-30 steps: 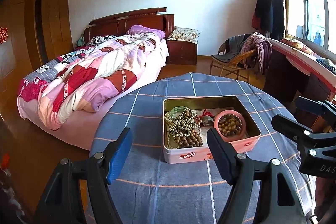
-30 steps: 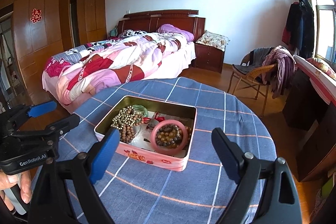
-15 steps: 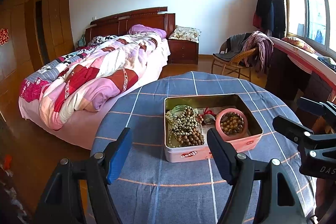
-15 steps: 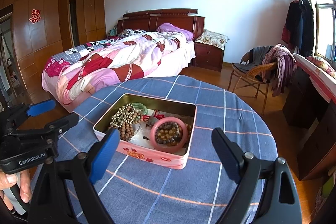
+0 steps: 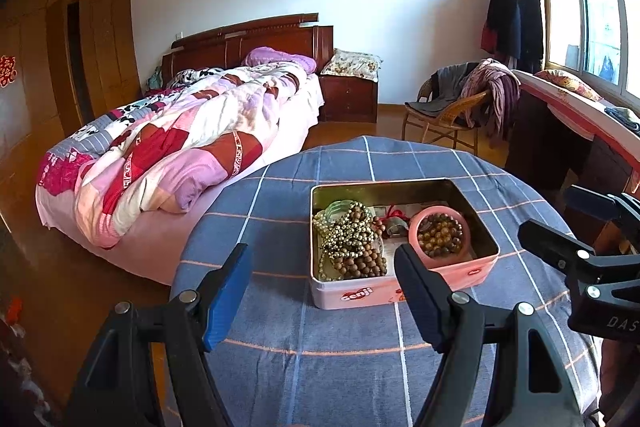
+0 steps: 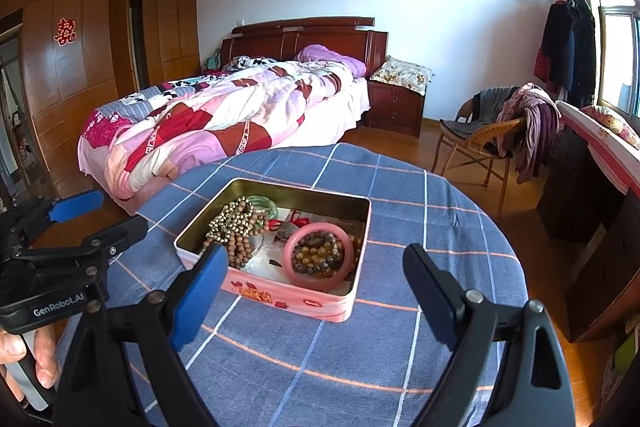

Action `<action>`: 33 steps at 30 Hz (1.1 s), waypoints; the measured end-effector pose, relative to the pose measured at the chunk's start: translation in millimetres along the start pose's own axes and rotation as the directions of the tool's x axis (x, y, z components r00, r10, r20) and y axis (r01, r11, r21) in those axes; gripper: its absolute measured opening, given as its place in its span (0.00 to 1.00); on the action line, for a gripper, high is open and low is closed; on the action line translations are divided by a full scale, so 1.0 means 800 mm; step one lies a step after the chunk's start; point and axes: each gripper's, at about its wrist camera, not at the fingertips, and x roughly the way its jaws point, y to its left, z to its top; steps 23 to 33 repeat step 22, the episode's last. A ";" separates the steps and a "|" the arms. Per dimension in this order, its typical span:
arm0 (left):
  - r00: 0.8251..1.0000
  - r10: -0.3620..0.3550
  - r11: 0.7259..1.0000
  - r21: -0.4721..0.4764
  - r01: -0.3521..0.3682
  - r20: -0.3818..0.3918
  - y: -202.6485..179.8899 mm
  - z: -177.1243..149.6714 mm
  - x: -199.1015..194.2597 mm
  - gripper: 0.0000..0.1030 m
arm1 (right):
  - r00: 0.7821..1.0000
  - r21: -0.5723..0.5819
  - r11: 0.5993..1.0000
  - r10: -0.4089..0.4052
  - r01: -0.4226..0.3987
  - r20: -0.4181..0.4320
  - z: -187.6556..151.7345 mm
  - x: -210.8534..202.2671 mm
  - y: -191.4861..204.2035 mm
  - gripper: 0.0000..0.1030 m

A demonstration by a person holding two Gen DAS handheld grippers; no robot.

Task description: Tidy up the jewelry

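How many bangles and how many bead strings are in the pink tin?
Bangles: 2, a pink bangle and a green bangle.
Bead strings: 3, pale beads, brown beads, amber beads.
Total: 5, plus small bits too tangled to count.

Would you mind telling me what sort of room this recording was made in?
Most likely a home bedroom: a bed with a patchwork quilt and wooden headboard, a nightstand beside it, and clothes draped over a wicker chair.

The pink tin [image 5: 362, 294] reads "senji" at six o'clock on its front; the left gripper [image 6: 56, 307] at nine o'clock reads "GenRobot.AI".
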 end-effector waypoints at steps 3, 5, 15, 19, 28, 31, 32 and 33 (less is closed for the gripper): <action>1.000 0.012 1.000 -0.001 -0.012 -0.006 0.000 -0.001 0.003 0.82 | 1.000 -0.002 1.000 0.000 0.000 -0.001 -0.003 -0.001 -0.001 0.89; 1.000 0.030 1.000 0.004 -0.030 -0.004 -0.001 -0.002 0.003 0.84 | 1.000 0.001 1.000 0.000 0.000 0.000 -0.004 -0.001 -0.003 0.89; 0.998 0.069 0.997 0.023 -0.069 0.002 -0.002 -0.005 0.005 0.85 | 1.000 0.001 1.000 -0.001 0.001 -0.001 -0.005 0.000 -0.004 0.89; 0.996 0.083 0.996 0.040 -0.084 0.024 -0.005 -0.007 0.004 0.85 | 1.000 0.001 1.000 -0.004 0.004 -0.010 -0.009 0.002 -0.005 0.89; 0.997 0.068 0.997 0.046 -0.069 0.026 -0.006 -0.007 0.003 0.85 | 1.000 0.002 1.000 -0.006 0.006 -0.020 -0.014 0.006 -0.005 0.89; 0.997 0.068 0.997 0.046 -0.069 0.026 -0.006 -0.007 0.003 0.85 | 1.000 0.002 1.000 -0.006 0.006 -0.020 -0.014 0.006 -0.005 0.89; 0.997 0.068 0.997 0.046 -0.069 0.026 -0.006 -0.007 0.003 0.85 | 1.000 0.002 1.000 -0.006 0.006 -0.020 -0.014 0.006 -0.005 0.89; 0.997 0.068 0.997 0.046 -0.069 0.026 -0.006 -0.007 0.003 0.85 | 1.000 0.002 1.000 -0.006 0.006 -0.020 -0.014 0.006 -0.005 0.89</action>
